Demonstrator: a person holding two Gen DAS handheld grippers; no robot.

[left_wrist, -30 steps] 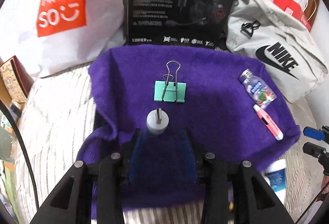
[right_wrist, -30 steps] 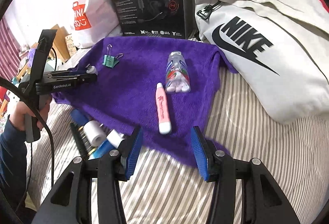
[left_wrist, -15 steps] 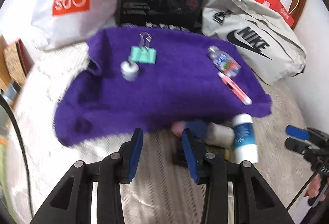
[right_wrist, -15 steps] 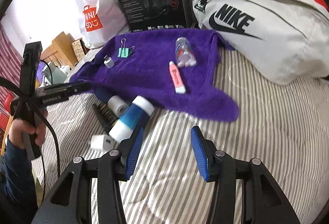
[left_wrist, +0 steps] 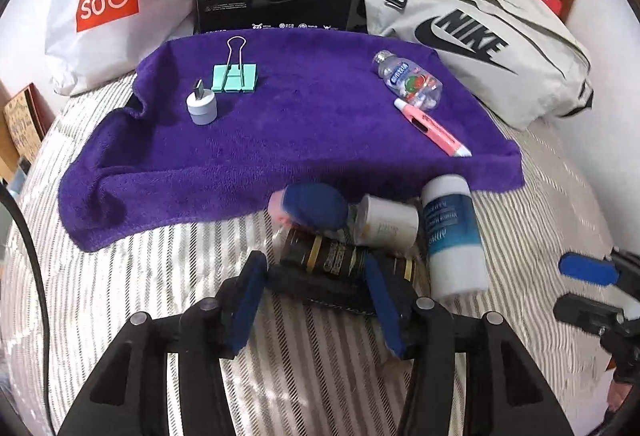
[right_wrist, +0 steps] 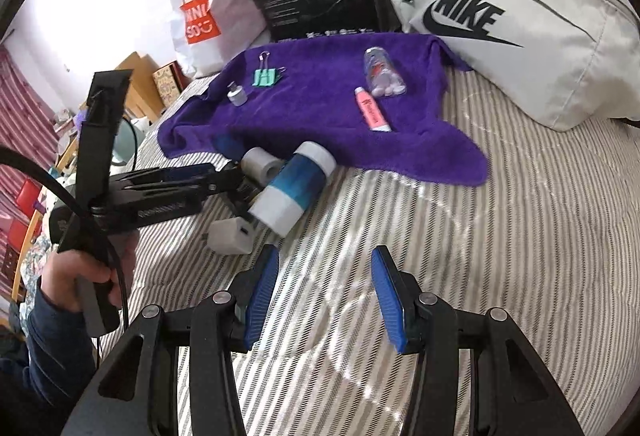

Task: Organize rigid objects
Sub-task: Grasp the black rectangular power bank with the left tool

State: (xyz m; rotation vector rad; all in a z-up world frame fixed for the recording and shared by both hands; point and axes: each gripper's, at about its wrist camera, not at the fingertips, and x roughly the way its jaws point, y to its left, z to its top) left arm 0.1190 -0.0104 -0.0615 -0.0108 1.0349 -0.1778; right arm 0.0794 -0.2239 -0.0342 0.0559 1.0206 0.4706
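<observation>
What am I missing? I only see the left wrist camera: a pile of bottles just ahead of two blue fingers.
Observer: A white charger cube lies on the striped bedding beside the blue-and-white bottle. Your view hides it.
Operator: And the other tool?
Observer: The right gripper hovers open over the bedding, with nothing between its pads.
Operator: Who holds mine?
Observer: A hand in a dark sleeve grips the left gripper by its handle. Its jaws have just been opening, with a dark flat item between them, not gripped.
</observation>
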